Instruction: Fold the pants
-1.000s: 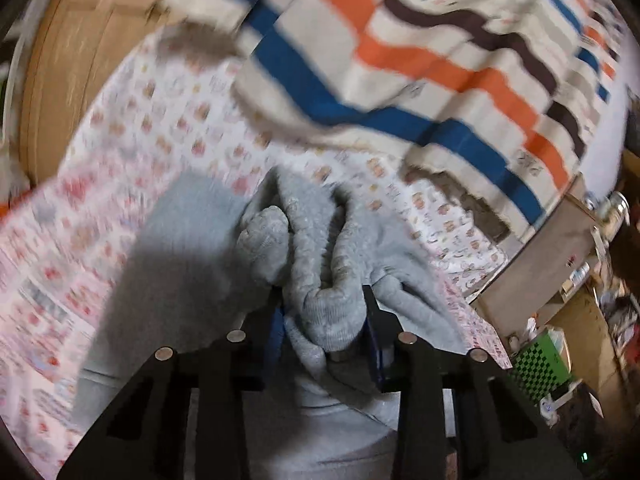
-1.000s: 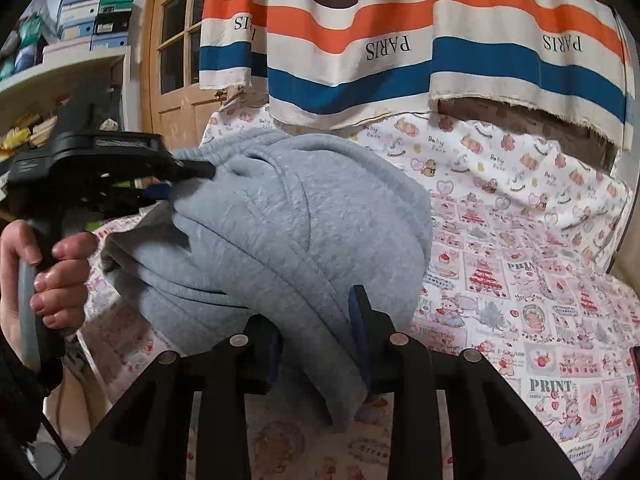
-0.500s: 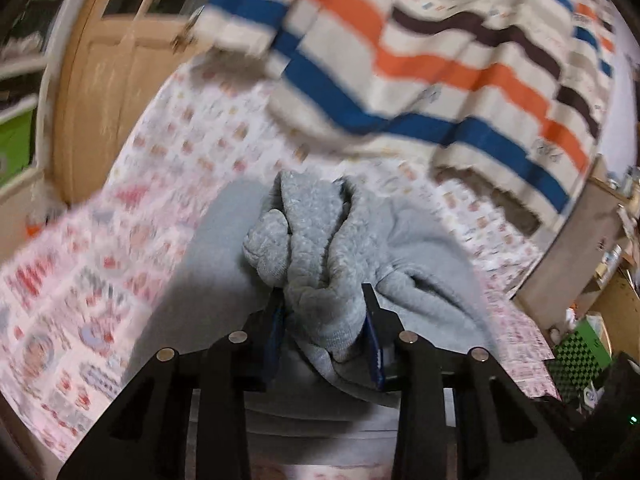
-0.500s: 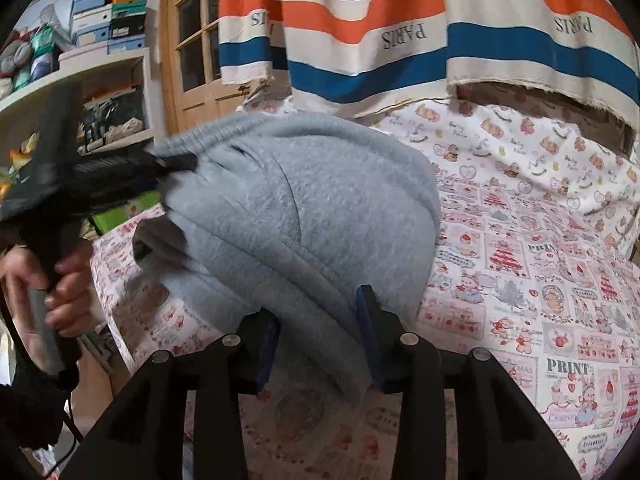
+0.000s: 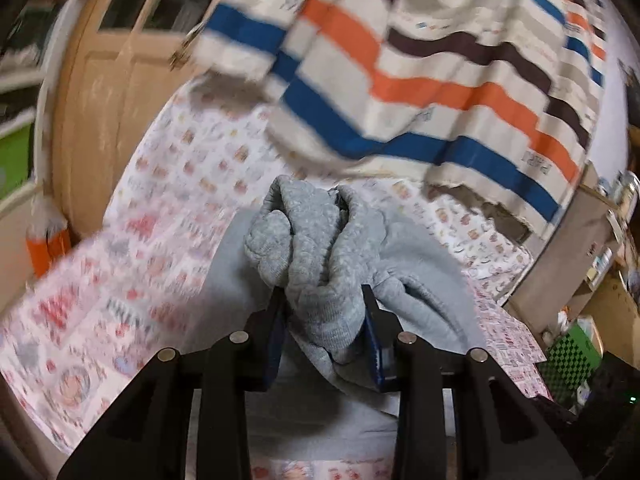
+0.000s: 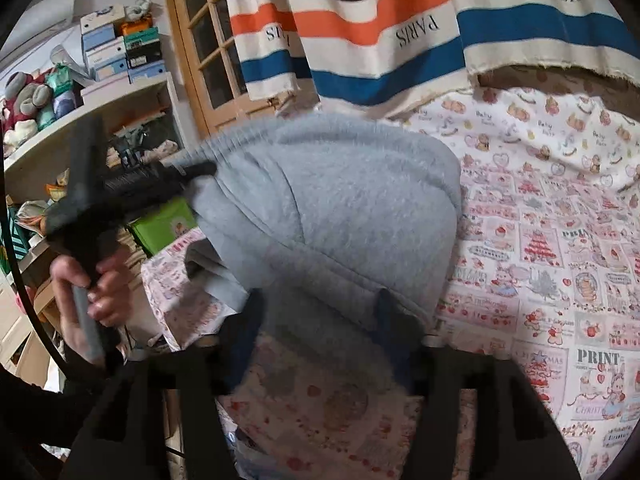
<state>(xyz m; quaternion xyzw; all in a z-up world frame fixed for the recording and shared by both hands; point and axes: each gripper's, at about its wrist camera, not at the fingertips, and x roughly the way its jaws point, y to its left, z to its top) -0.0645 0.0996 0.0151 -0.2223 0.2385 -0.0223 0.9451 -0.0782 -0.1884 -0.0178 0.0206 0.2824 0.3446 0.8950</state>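
R tool (image 6: pixel 320 316) jaws just opened; pants (image 6: pixel 340 208) between (L tool (image 5: pixel 324 320) clamped).

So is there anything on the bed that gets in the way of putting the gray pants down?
Nothing visible does. The gray pants hang bunched over the patterned bedsheet, and the sheet beside them looks bare. The left gripper is shut on a wad of them; the right gripper has just been opening, with cloth between its jaws.

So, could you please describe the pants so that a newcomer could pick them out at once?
Find the bed with the pink cartoon-print sheet, below the hanging striped cloth. On its near part sits a mound of grey pants. They are the only plain, fleecy fabric there, with one end bunched in the left tool.
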